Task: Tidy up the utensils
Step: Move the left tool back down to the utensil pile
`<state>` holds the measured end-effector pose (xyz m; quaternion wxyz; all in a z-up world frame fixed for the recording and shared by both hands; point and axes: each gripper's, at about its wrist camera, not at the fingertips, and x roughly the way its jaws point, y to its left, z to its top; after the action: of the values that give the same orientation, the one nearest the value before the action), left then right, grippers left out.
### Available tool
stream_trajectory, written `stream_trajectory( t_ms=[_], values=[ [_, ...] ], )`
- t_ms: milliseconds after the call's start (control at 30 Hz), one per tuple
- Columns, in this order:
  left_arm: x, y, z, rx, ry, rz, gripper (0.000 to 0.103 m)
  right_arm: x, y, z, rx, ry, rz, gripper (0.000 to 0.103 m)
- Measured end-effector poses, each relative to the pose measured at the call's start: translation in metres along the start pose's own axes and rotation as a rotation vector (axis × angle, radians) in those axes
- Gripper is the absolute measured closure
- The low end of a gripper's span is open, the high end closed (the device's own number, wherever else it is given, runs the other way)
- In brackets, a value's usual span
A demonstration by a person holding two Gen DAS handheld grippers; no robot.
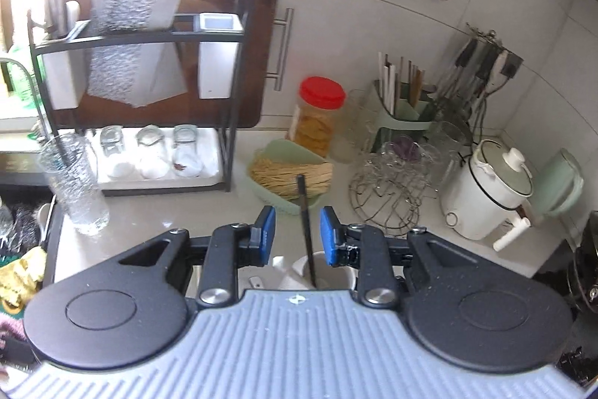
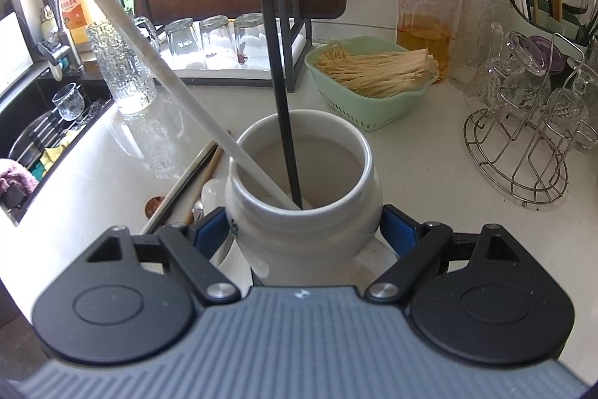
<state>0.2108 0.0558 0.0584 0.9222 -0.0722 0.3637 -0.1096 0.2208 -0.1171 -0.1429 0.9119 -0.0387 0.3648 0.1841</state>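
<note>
A white ceramic jar (image 2: pixel 304 212) stands on the counter, held between the fingers of my right gripper (image 2: pixel 304 230). A black chopstick (image 2: pixel 278 77) and a white chopstick (image 2: pixel 149 62) stand in it. More chopsticks (image 2: pixel 187 180) and a white spoon (image 2: pixel 213 193) lie on the counter left of the jar. In the left wrist view the black chopstick (image 1: pixel 305 219) rises between the blue pads of my left gripper (image 1: pixel 298 234), which is open above the jar (image 1: pixel 329 272); the pads do not touch the chopstick.
A green basket of noodles (image 2: pixel 373 77), a red-lidded jar (image 2: pixel 426 21), a wire rack of glasses (image 2: pixel 523 122) and a green utensil holder (image 1: pixel 403 107) stand behind. A textured glass (image 2: pixel 119 66), a dish rack (image 1: pixel 149 70) and the sink (image 2: pixel 45 133) are left. A white cooker (image 1: pixel 489 189) stands right.
</note>
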Motion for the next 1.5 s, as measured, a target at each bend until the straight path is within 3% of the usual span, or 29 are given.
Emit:
stream_trajectory(
  t_ms=[600,700,867,1100,1500],
  values=[
    [-0.015,0.010,-0.057,-0.082,0.018,0.131,0.073,-0.004,-0.001,-0.010,-0.021,-0.050,0.015,0.014],
    [-0.011,0.012,-0.065,-0.089,0.026,0.147,0.073,-0.005,-0.001,-0.011,-0.023,-0.056,0.016,0.014],
    [0.000,0.025,-0.073,-0.163,0.067,0.110,0.073,-0.005,-0.001,-0.011,-0.029,-0.062,0.019,0.014],
    [0.013,0.033,-0.086,-0.180,0.092,0.150,0.073,-0.006,0.000,-0.013,-0.033,-0.073,0.021,0.014],
    [0.049,0.062,-0.096,-0.226,0.201,0.180,0.071,-0.007,0.000,-0.013,-0.020,-0.072,0.018,0.014]
  ],
)
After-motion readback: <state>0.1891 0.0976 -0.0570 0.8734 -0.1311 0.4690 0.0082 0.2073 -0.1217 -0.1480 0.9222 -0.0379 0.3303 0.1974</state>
